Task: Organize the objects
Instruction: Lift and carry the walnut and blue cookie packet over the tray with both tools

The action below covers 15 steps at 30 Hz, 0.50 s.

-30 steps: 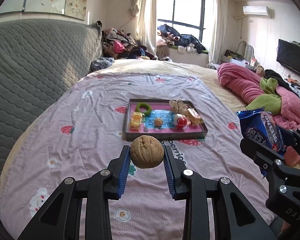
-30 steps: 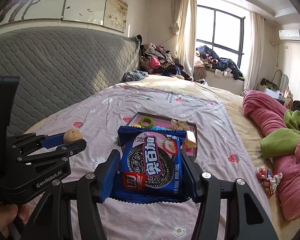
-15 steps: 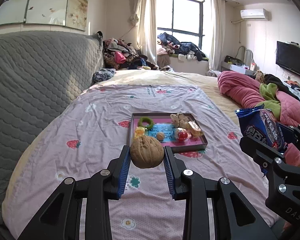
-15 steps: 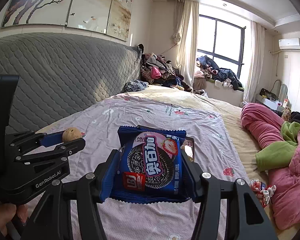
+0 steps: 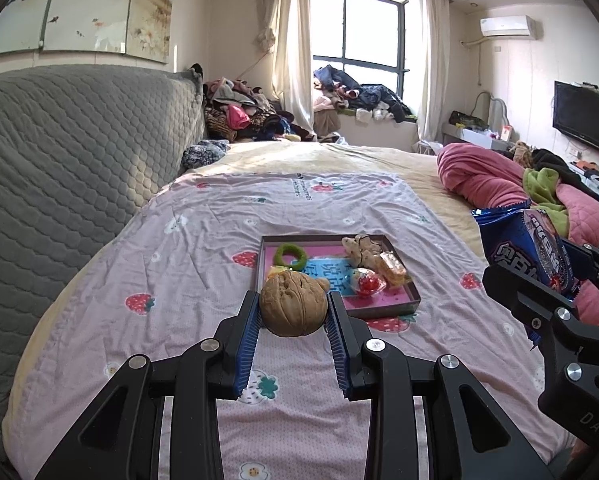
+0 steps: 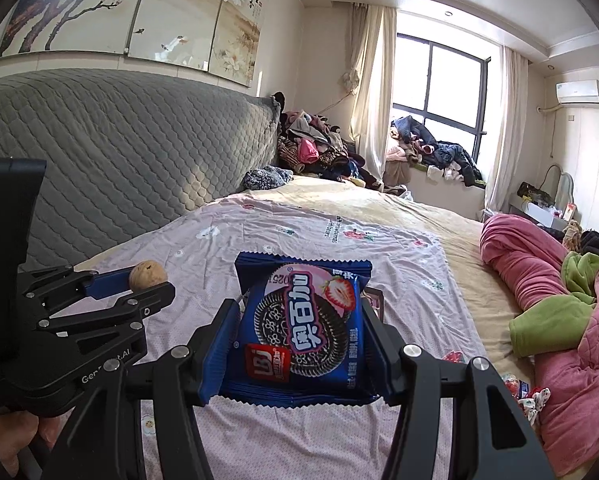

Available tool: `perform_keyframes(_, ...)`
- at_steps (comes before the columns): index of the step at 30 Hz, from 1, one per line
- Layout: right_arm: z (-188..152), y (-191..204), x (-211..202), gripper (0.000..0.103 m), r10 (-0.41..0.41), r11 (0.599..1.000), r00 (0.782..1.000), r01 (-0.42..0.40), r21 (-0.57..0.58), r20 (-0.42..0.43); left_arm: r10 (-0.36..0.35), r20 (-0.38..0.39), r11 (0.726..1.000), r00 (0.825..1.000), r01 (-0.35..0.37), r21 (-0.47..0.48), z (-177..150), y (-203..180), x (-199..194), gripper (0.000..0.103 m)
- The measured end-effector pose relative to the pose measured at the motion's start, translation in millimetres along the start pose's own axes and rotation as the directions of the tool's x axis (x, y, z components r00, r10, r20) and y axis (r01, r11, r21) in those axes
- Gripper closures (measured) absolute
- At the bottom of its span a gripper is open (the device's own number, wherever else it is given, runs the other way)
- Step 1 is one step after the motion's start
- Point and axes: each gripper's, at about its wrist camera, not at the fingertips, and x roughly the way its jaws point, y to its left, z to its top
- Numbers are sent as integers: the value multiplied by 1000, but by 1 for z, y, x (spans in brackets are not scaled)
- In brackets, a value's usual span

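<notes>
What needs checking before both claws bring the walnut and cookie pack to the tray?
1. Walnut pinched between left claw pads: ok.
2. Cookie pack clamped in right claw, sides pressed by both pads: ok.
3. Tray flat on the bedspread, in view ahead: ok.
4. Free spot in tray: cannot tell; green ring, red candy and other snacks fill much of it, and the walnut hides the near corner.
5. Claws apart, not touching: ok.

Tray (image 6: pixel 375 300) mostly behind cookie packet (image 6: pixel 303 328)
</notes>
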Motion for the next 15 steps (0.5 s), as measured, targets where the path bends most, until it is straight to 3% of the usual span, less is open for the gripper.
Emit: perform_keyframes(15,10,-28,73,45,-10,1000,998,11,9,-56,16,-63,1000,998,-15,11,23,1,87,69)
